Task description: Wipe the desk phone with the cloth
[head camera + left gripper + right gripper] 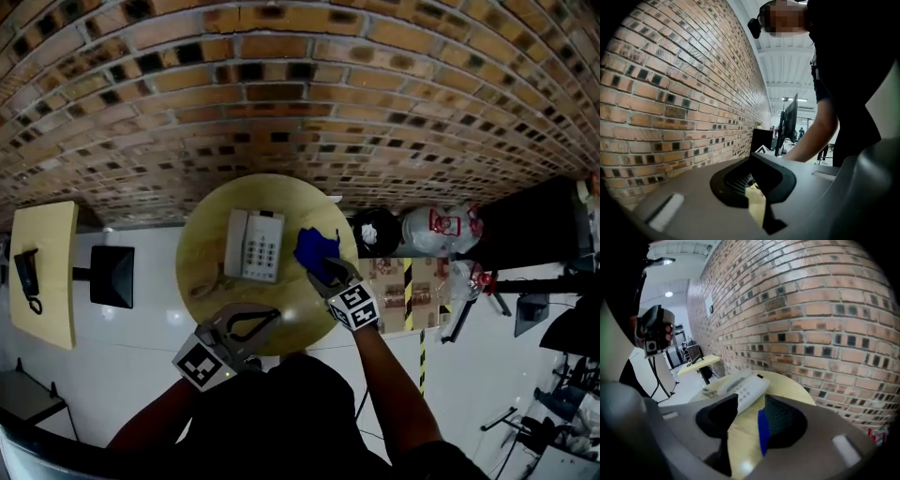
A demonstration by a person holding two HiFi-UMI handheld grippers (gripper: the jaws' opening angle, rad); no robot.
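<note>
Desk phone (254, 246) sits mid-bench, w/ blue cloth (316, 249) bunched at its 3 o'clock, close to the round bench (202, 253) rim. Right gripper (326, 270) is at the cloth's 5 o'clock: jaws approx. half apart, cloth edge against one jaw, not pinched. Left gripper (274, 317) is over the 6 o'clock rim, jaws together, empty. Bare top at 9 o'clock; brick wall (281, 94) at 12. Red print on floor bags (441, 230) too small to read.
</note>
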